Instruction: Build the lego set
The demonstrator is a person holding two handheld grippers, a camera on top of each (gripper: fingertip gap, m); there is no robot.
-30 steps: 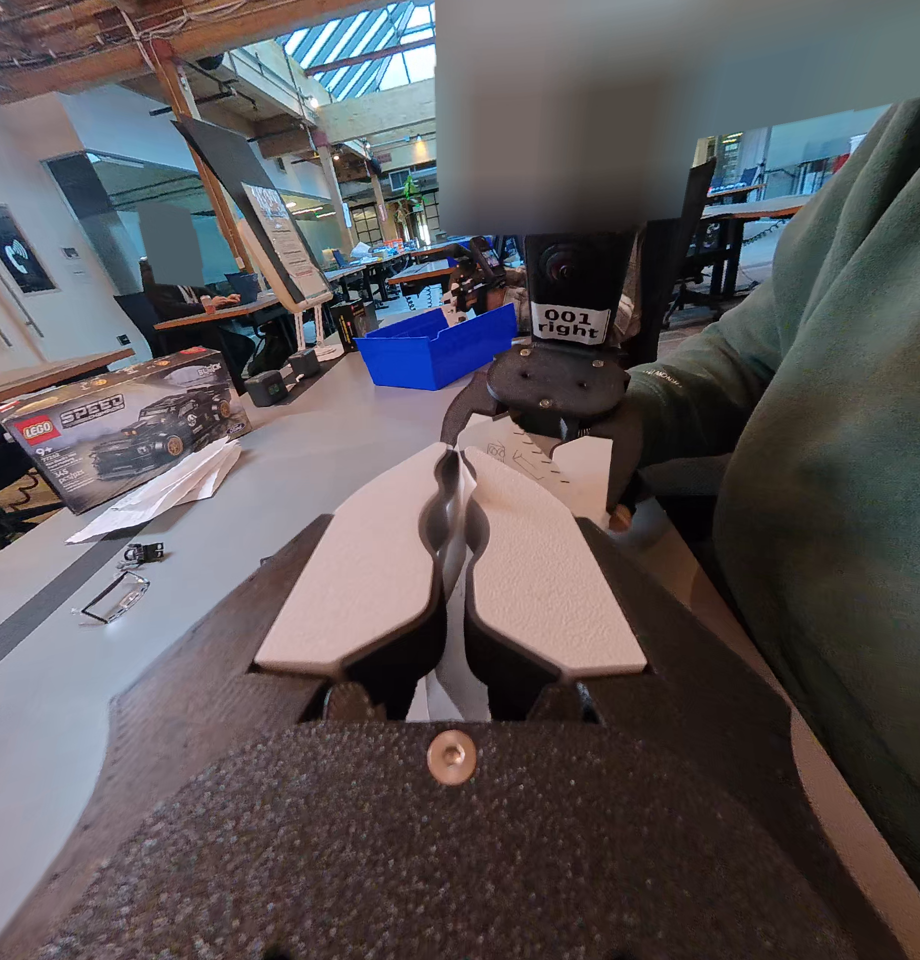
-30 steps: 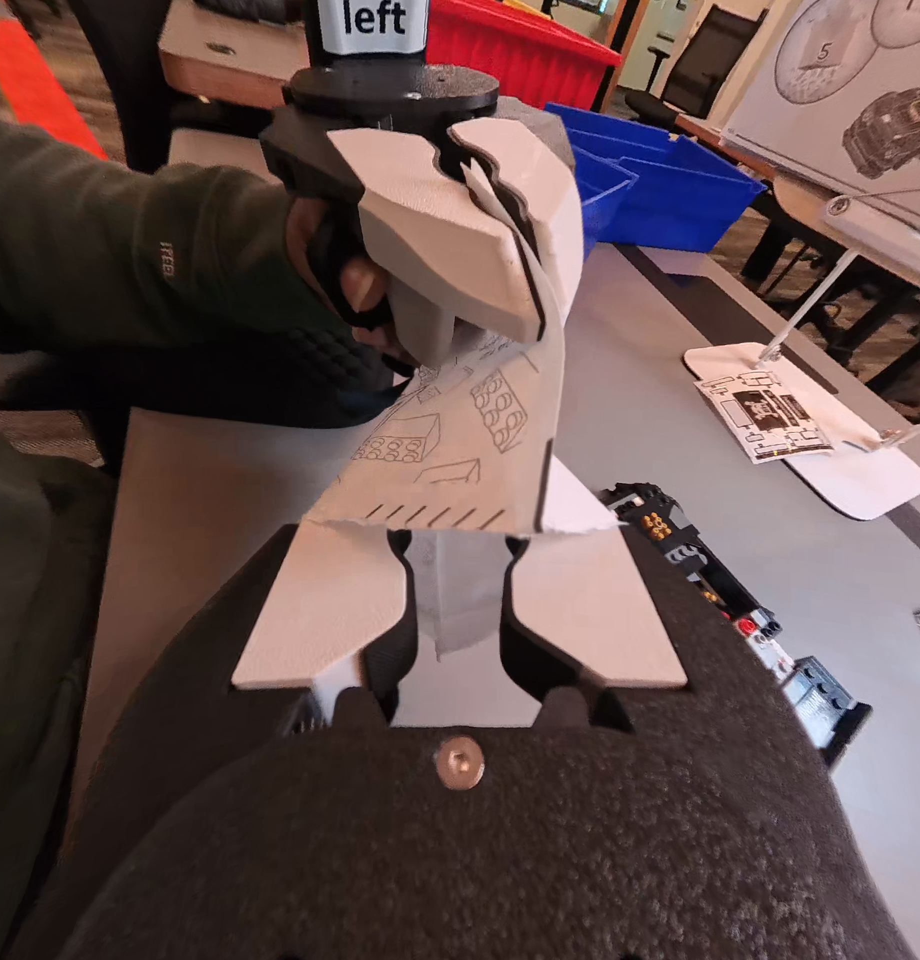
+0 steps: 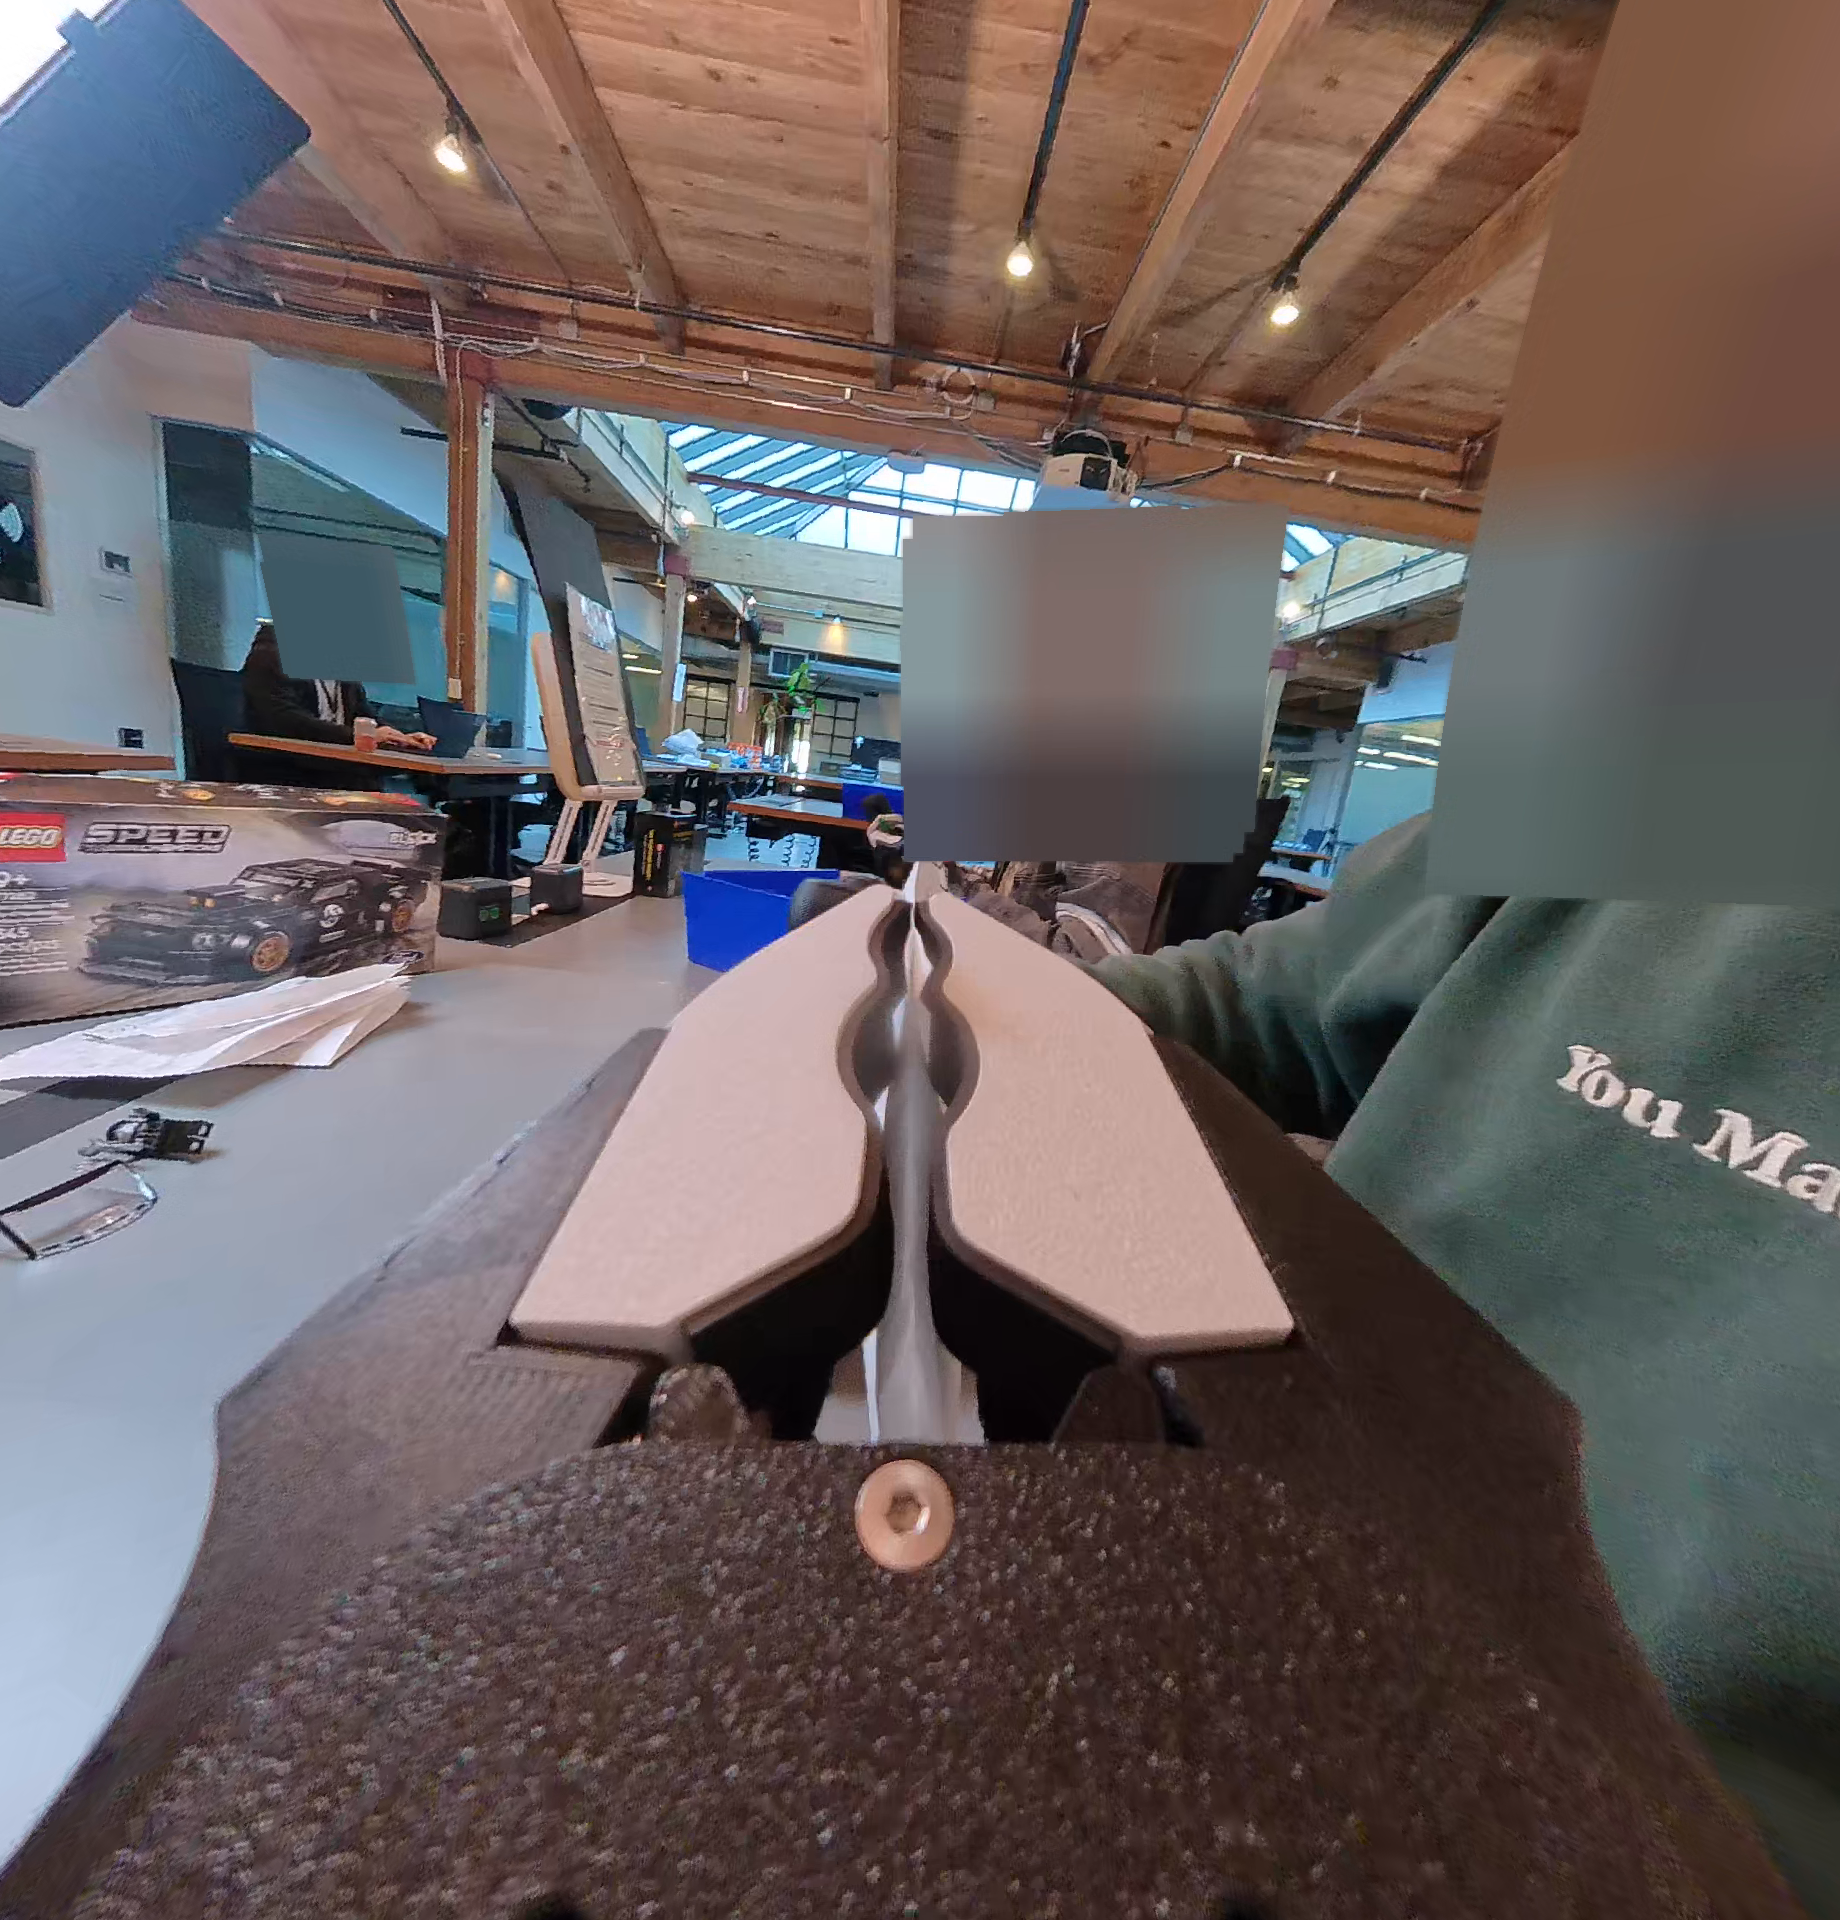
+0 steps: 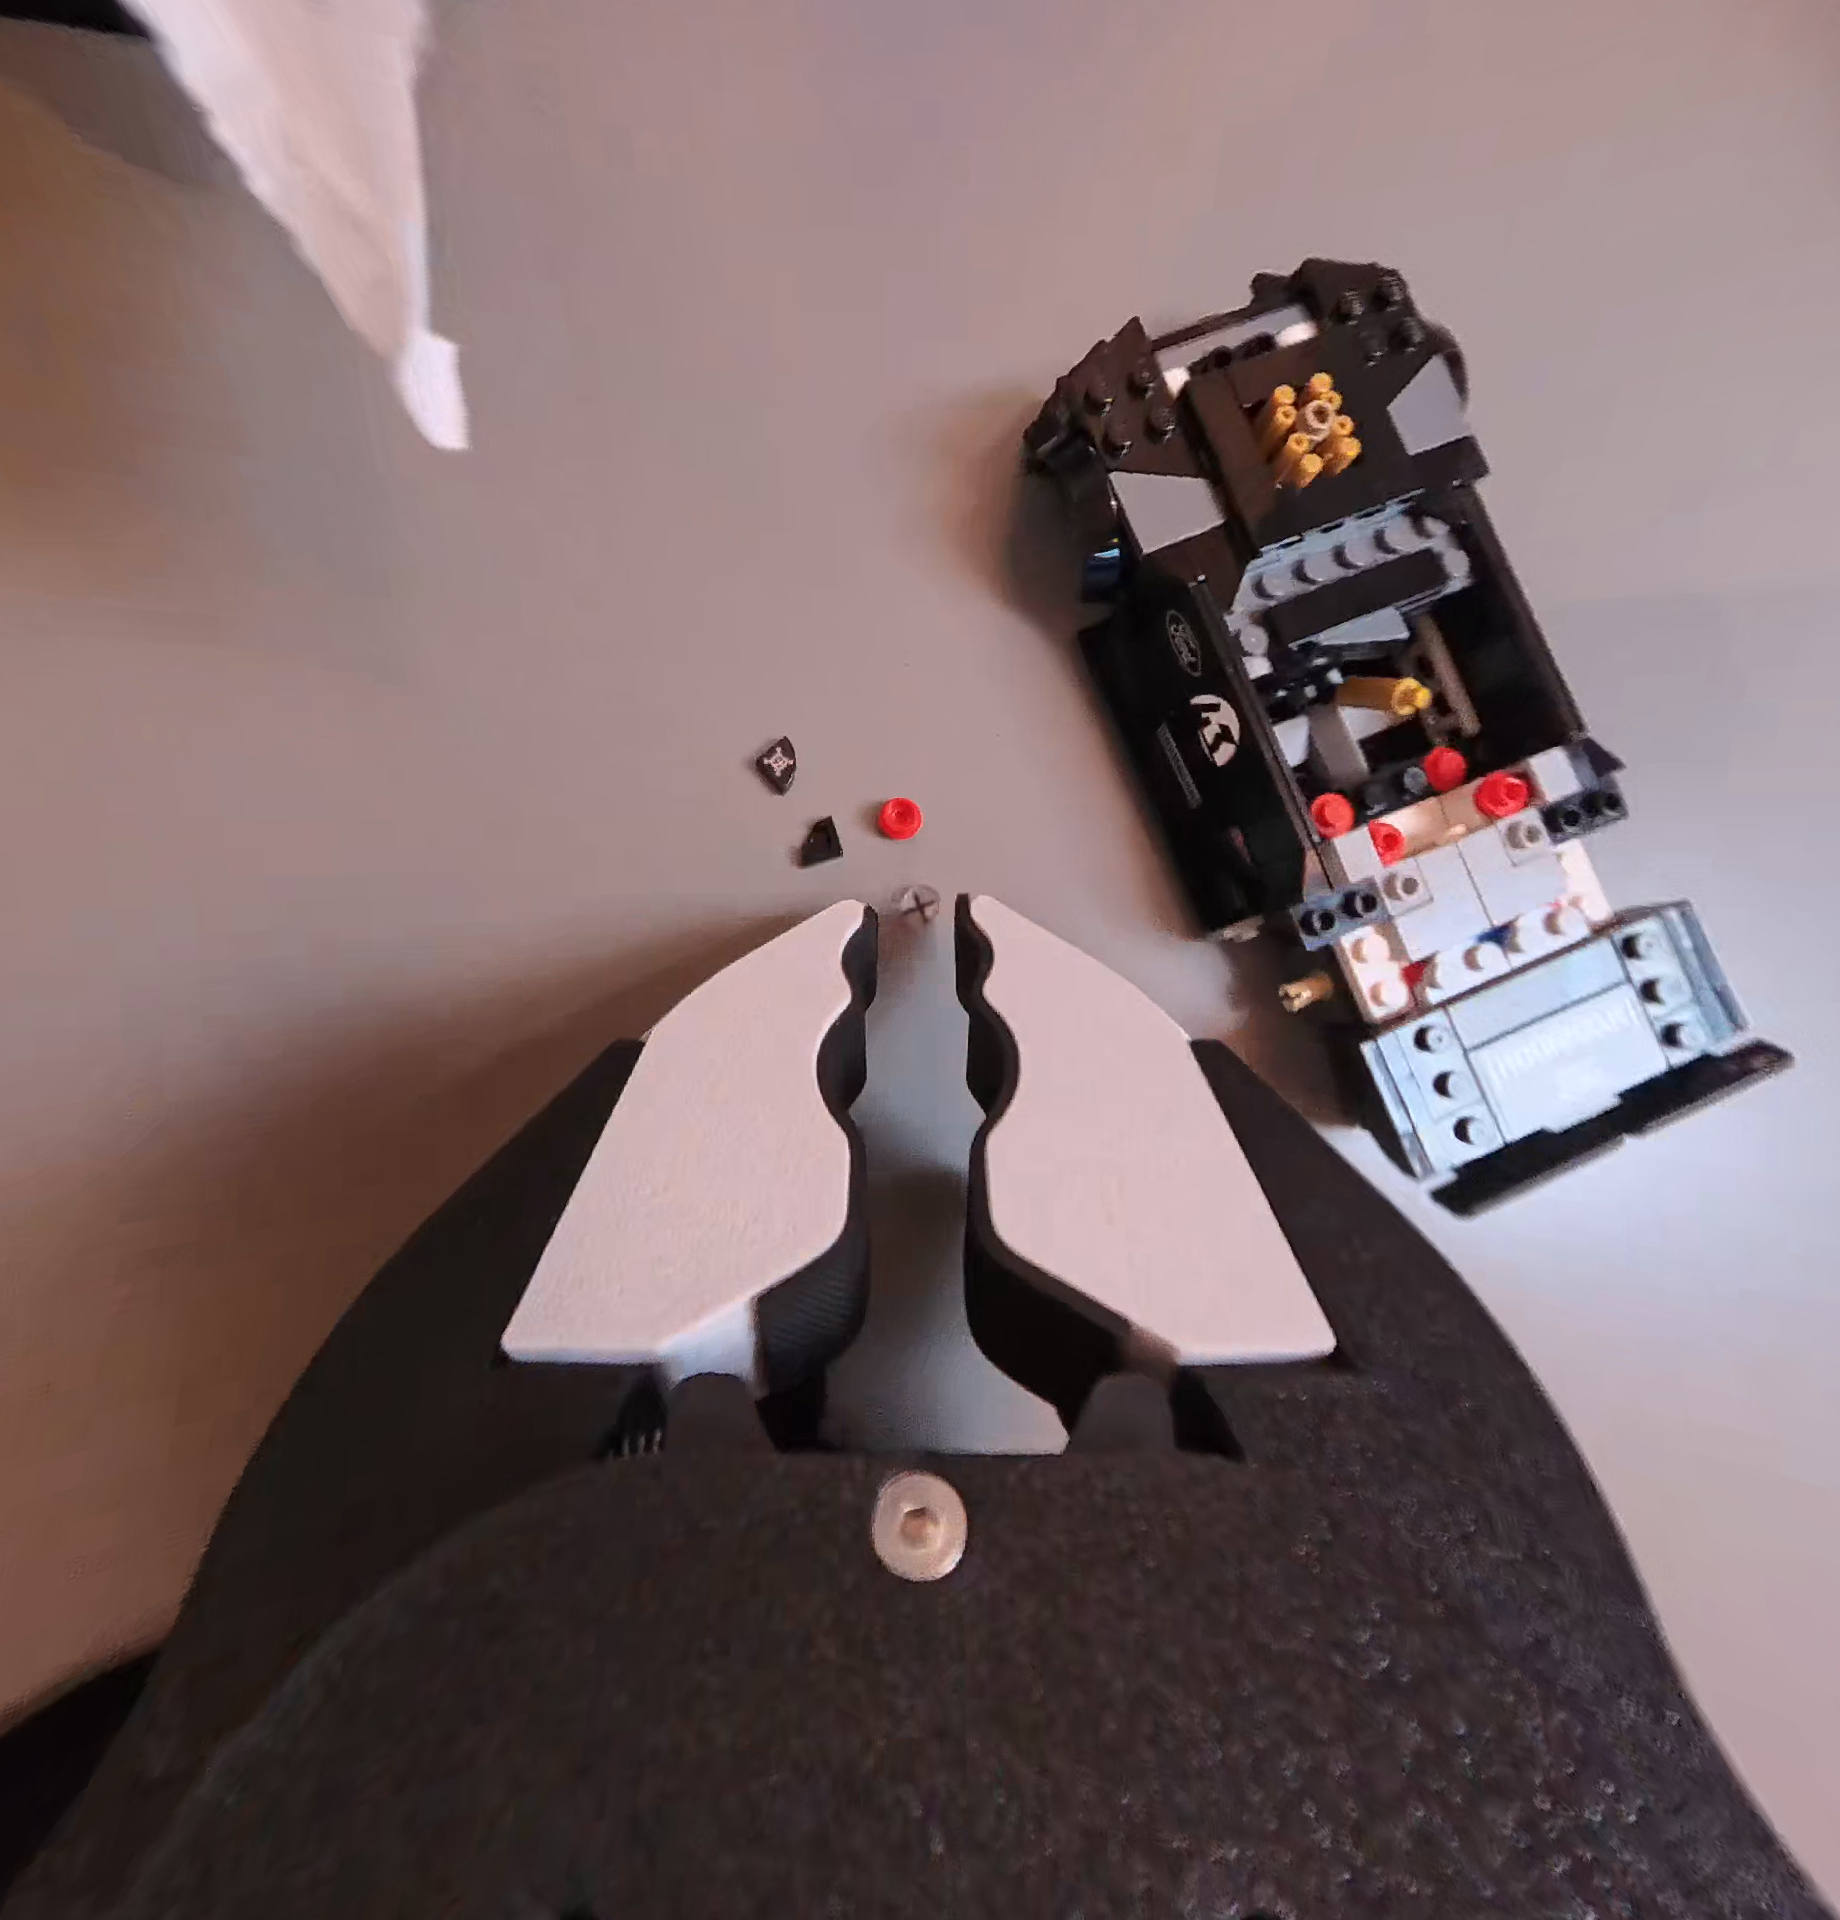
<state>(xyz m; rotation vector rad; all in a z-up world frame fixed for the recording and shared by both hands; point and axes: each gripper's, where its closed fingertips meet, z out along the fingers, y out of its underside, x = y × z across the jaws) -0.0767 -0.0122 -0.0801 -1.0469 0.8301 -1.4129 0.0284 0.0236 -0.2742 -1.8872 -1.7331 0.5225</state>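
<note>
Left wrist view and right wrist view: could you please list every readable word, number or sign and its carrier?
I won't quote writing; these bear it:
Black set box: logo, title, numbers.
Green sweatshirt: white embroidered words.
Tilted board on stand: too small.
Black car model: white side emblems.
Small black tile: white symbol.

Blue bin (image 3: 734,925), distant desks (image 3: 459,764)

Left wrist cam sits low over the grey table (image 3: 542,997), facing level across the room twd far desks. Right wrist cam looks steeply down, close on the table (image 4: 272,935) w/ the half-built car (image 4: 1415,727) at right. Shared: table surface only.
</note>
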